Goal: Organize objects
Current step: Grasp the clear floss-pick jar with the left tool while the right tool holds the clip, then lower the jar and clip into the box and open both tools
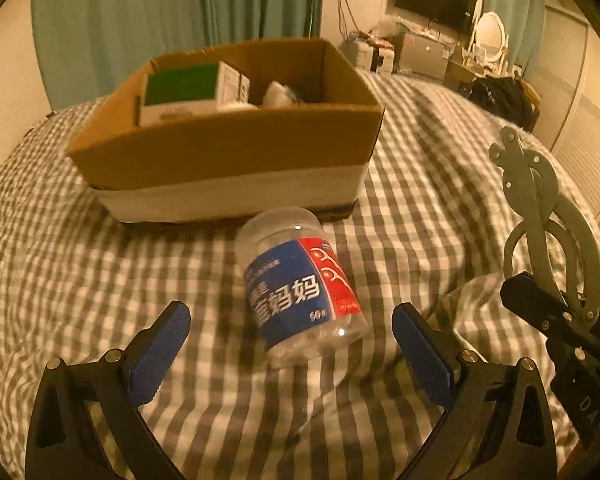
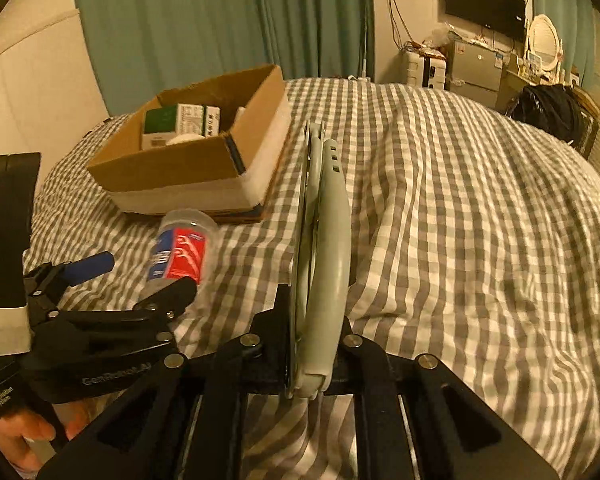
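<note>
Box, jar and scissors on the bed

In the left wrist view, the box (image 1: 228, 152) sits on the bed (image 1: 420, 152) upper centre, small cartons (image 1: 192, 92) inside; the jar (image 1: 302, 284) lies just below it at centre; the scissors (image 1: 540, 216) stand at the right edge.

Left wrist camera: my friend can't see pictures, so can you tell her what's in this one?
The open left gripper hovers over a clear plastic jar with a blue and red label, lying on its side on a grey checked bedspread. Behind the jar sits an open cardboard box holding small boxes. At right, the right gripper holds pale green scissors.
</note>
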### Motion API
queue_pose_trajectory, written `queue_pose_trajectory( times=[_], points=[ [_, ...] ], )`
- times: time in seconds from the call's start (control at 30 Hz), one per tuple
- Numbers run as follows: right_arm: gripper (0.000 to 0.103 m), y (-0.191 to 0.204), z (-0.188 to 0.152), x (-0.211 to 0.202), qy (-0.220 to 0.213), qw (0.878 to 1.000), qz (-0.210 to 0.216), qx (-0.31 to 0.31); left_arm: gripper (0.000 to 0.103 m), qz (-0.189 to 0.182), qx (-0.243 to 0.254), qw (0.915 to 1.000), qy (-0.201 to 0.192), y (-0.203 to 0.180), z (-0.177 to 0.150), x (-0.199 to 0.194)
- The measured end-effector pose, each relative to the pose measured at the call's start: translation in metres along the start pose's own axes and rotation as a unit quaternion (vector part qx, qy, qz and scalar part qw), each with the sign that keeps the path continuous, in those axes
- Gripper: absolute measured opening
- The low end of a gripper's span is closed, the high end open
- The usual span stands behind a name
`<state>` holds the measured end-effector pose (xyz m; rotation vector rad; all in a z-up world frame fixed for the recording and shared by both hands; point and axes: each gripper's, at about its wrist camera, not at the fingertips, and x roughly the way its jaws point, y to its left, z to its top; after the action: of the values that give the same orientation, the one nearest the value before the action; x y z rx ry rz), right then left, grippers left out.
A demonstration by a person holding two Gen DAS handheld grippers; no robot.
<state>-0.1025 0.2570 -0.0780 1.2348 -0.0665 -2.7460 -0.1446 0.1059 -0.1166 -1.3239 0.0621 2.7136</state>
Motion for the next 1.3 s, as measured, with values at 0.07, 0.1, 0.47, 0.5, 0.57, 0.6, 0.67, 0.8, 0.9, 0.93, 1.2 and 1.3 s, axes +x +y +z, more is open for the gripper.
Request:
queue_pose_trajectory(
  times=[0.07,0.1,0.47,0.5,0.57,0.6,0.67,0.8,0.9,0.93,1.2,1.3],
  points=[
    [0.009,-0.003,-0.003,0.011,0.007,1.000,0.001,0.007,0.103,0.016,0.009,0.9998,0.004,-0.002,0.003,0.012],
    [0.009,-0.004,-0.004,0.016,0.012,1.000,0.002,0.010,0.103,0.024,0.011,0.9997,0.004,-0.002,0.004,0.018],
    [0.009,-0.004,-0.006,0.010,0.013,1.000,-0.002,0.014,0.073,-0.019,-0.008,0.9997,0.015,0.009,-0.003,0.016],
    [0.009,-0.002,-0.005,0.005,0.009,1.000,-0.003,0.011,0.072,-0.021,-0.010,0.9996,0.016,0.012,-0.005,0.012],
    [0.009,0.003,-0.003,-0.007,0.000,1.000,-0.005,0.005,0.069,-0.023,-0.016,0.9995,0.012,0.018,-0.010,-0.002],
    [0.009,0.005,-0.001,-0.014,-0.006,1.000,-0.004,0.004,0.068,-0.023,-0.020,0.9995,0.010,0.021,-0.012,-0.008],
    [0.009,0.010,0.001,-0.026,-0.015,1.000,0.000,0.000,0.065,-0.023,-0.024,0.9994,0.001,0.028,-0.015,-0.026],
    [0.009,0.025,0.006,-0.052,-0.032,0.999,0.009,-0.010,0.062,-0.019,-0.028,0.9993,-0.014,0.038,-0.015,-0.051],
    [0.009,0.035,0.007,-0.071,-0.043,0.999,0.015,-0.020,0.062,-0.018,-0.037,0.9990,-0.018,0.043,-0.016,-0.067],
    [0.009,0.039,0.006,-0.077,-0.046,0.998,0.019,-0.023,0.062,-0.020,-0.041,0.9988,-0.018,0.045,-0.018,-0.071],
    [0.009,0.061,-0.002,-0.102,-0.049,0.997,0.034,-0.048,0.062,-0.026,-0.076,0.9963,-0.031,0.062,-0.024,-0.111],
    [0.009,0.066,0.002,-0.107,-0.052,0.997,0.034,-0.054,0.062,-0.024,-0.076,0.9956,-0.049,0.066,-0.012,-0.128]
  ],
)
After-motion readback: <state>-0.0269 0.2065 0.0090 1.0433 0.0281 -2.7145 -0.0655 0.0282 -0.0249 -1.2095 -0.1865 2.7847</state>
